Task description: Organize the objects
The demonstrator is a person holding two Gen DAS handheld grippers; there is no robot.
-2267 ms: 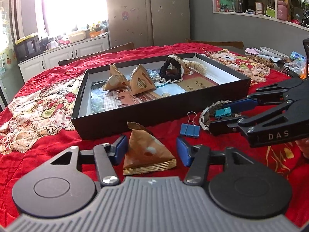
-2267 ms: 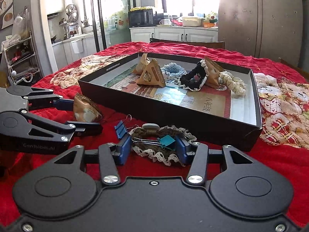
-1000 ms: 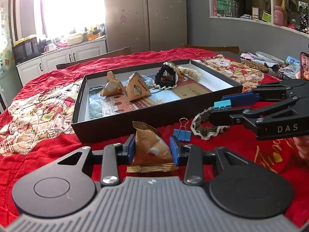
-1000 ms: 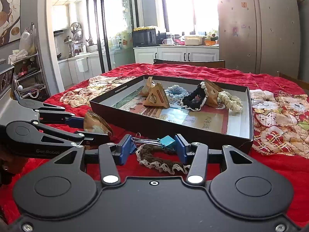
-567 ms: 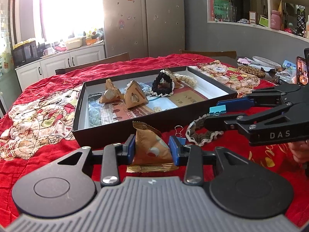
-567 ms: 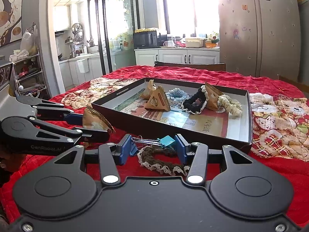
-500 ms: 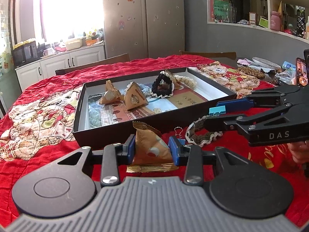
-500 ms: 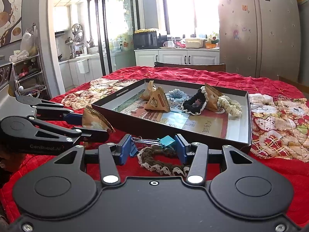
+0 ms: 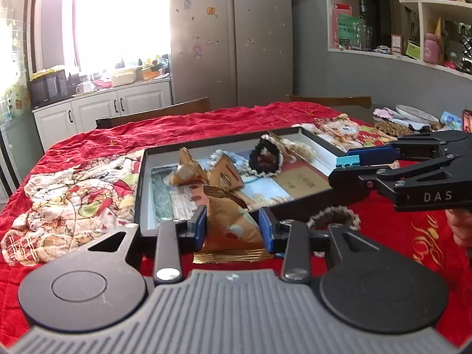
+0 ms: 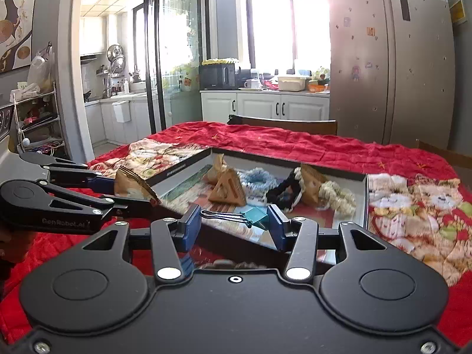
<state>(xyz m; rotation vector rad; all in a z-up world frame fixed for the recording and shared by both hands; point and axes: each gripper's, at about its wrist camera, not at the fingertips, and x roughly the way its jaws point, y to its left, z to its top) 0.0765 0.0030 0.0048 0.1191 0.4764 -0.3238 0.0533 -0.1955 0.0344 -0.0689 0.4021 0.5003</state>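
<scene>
My left gripper (image 9: 233, 227) is shut on a brown triangular packet (image 9: 233, 224), held above the red cloth at the near wall of the black tray (image 9: 138, 191). In the right wrist view the left gripper (image 10: 129, 191) and its packet (image 10: 132, 184) hang left of the tray (image 10: 180, 166). My right gripper (image 10: 234, 224) is shut on a teal binder clip (image 10: 256, 216), wire handles pointing left; it also shows as the right gripper (image 9: 339, 169) with the clip (image 9: 348, 160). A brown lace scrunchie (image 9: 333, 215) sits below it; I cannot tell whether it hangs from the clip.
The tray holds triangular packets (image 10: 227, 191), a blue scrunchie (image 10: 256, 181), a black scrunchie (image 10: 283, 191) and a cream one (image 10: 336, 196). A hand (image 9: 460, 227) grips the right tool. Plates and clutter (image 9: 413, 116) lie at the table's far right; chairs stand behind.
Both grippers have risen with their loads and now hang at the tray's near wall. The lace scrunchie has dropped almost out of the right wrist view.
</scene>
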